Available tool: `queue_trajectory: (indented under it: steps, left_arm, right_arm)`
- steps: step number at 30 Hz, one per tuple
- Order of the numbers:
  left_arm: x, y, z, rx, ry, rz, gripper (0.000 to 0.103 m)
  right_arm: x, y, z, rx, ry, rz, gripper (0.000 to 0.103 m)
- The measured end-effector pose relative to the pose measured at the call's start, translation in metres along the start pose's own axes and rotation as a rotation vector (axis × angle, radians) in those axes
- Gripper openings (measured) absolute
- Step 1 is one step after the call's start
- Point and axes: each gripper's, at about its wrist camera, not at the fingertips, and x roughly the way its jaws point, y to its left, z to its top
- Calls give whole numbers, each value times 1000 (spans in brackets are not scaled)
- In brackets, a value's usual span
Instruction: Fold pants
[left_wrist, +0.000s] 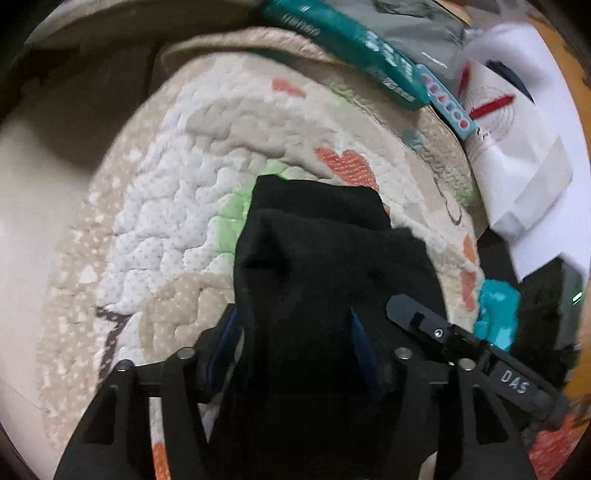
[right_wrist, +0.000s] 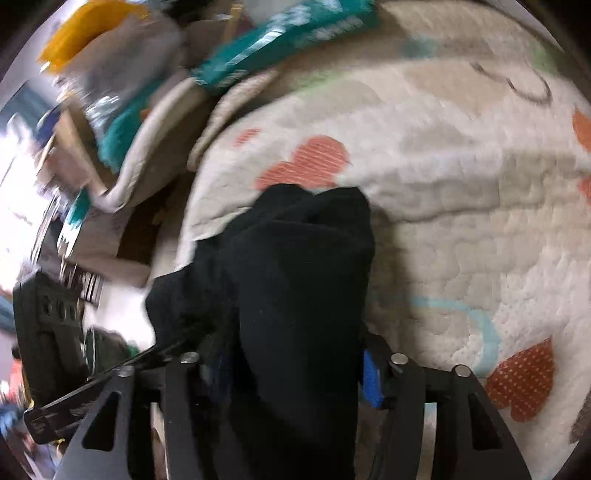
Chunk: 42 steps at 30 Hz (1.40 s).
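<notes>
Both my grippers, left (left_wrist: 295, 325) and right (right_wrist: 295, 354), look clamped on the black pants (left_wrist: 325, 258), which hang forward over the quilted mat (left_wrist: 166, 206), blur permitting.

Left tongs (left_wrist: 295, 339) and right tongs (right_wrist: 295, 365) each clamped on black cloth.

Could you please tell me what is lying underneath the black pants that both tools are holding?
A quilted mat with orange hearts lies beneath the black pants. Whatever sits directly under the fabric, and most of each tool's fingers, is covered.
</notes>
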Motion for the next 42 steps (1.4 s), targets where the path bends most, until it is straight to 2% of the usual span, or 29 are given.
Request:
queue_trajectory:
  steps: [1,3,6,8,11,13,18,21,24,31,34,38,42]
  left_arm:
    - [1,6,2,-31,5,-37,64]
    - [2,16,6,-91,10,-100,68]
    - [3,38,9,-227,15,-208,68]
    - [2,48,8,-296,11,-257,68]
    - [-3,60,7,-384,7,-292,68]
    - [-11,64,5,-417,-5,-280,68]
    - [-45,63,1,-370,-55,-103,68]
    - [-73,53,-11,-262,-93,32,68]
    - [-104,34,-42,-119,-138,176,68]
    - [-143,-10,-133,48,-233,337,68]
    - [-153,-28,-165,93,-287,401,68]
    - [-161,-44,-196,122,-314,436,68]
    - [-172,-59,-214,180,-380,507,68]
  right_arm:
    - [1,-5,0,22,-3,14,79]
    - [5,-18,-2,67,-1,37,86]
    - [5,-29,-4,108,-12,81,86]
    - [4,-26,-5,96,-11,65,86]
    - [-11,-22,-6,87,-31,36,87]
    - [-30,-23,-9,82,-61,32,87]
    - [-84,-33,-26,64,-103,-6,87]
    - [-114,-38,-47,43,-110,-44,87]
    - [-136,-39,-74,31,-115,-40,87]
    - [-158,-25,-135,-4,-166,-47,87]
    - [-162,-12,-156,-64,-213,-98,87]
    - [-170,2,-176,-153,-274,-186,87]
    - [-180,11,-185,-208,-317,-216,87]
